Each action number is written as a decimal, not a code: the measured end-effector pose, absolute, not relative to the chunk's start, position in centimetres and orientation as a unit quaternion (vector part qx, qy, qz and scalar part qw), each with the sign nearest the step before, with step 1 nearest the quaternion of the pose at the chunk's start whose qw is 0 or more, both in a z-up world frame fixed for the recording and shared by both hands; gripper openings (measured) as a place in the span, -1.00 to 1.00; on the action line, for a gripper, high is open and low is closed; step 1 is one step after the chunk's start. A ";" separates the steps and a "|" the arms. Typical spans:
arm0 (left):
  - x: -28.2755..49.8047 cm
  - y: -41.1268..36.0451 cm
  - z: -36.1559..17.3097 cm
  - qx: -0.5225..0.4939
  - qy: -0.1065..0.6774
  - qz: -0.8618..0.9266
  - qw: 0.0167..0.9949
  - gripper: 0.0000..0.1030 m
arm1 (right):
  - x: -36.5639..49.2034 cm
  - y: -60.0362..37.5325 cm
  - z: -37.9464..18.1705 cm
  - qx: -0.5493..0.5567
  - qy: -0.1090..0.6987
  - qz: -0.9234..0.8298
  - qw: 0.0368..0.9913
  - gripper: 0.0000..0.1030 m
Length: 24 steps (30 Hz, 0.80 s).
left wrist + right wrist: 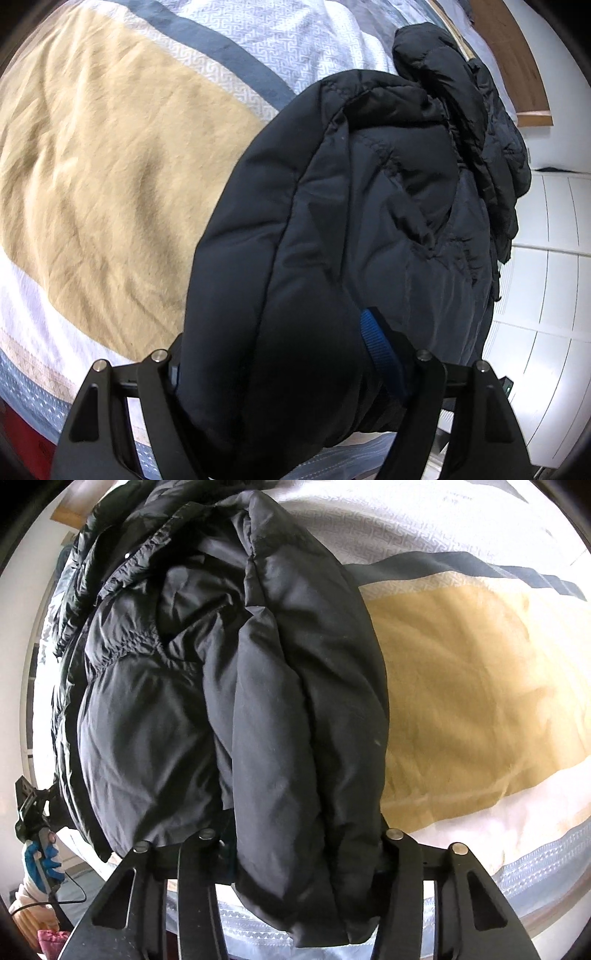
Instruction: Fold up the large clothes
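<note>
Mid-fold: the puffer jacket lies bunched on the bedspread, with the left gripper and right gripper each clamped on its near padded edge; flattening remains.

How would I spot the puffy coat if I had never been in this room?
Find the bed with the tan, white and blue striped cover. The coat lies heaped along one edge. It is the only dark, puffy, quilted thing there.
</note>
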<state>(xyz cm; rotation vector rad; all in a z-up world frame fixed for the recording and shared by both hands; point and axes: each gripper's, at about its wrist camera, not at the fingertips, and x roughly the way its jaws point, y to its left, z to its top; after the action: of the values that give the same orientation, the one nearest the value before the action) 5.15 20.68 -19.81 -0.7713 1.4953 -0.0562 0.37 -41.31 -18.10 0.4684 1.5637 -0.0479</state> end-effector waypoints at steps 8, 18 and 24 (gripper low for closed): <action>5.0 21.1 -18.6 -0.344 0.662 0.008 0.666 0.34 | 0.4 -40.2 -15.4 0.206 0.684 -0.020 0.699 -0.46; 4.5 21.2 -17.1 -0.341 0.658 0.021 0.671 -0.18 | 0.6 -39.8 -14.2 0.184 0.681 -0.005 0.709 -0.66; 4.3 21.0 -16.4 -0.335 0.654 0.021 0.678 -0.33 | 0.8 -39.4 -13.7 0.173 0.680 0.000 0.713 -0.68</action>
<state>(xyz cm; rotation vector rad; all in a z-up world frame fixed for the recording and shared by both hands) 4.33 21.03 -16.39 -0.7523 1.4705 0.0479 0.80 -39.43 -13.69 0.3827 1.5075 -0.0005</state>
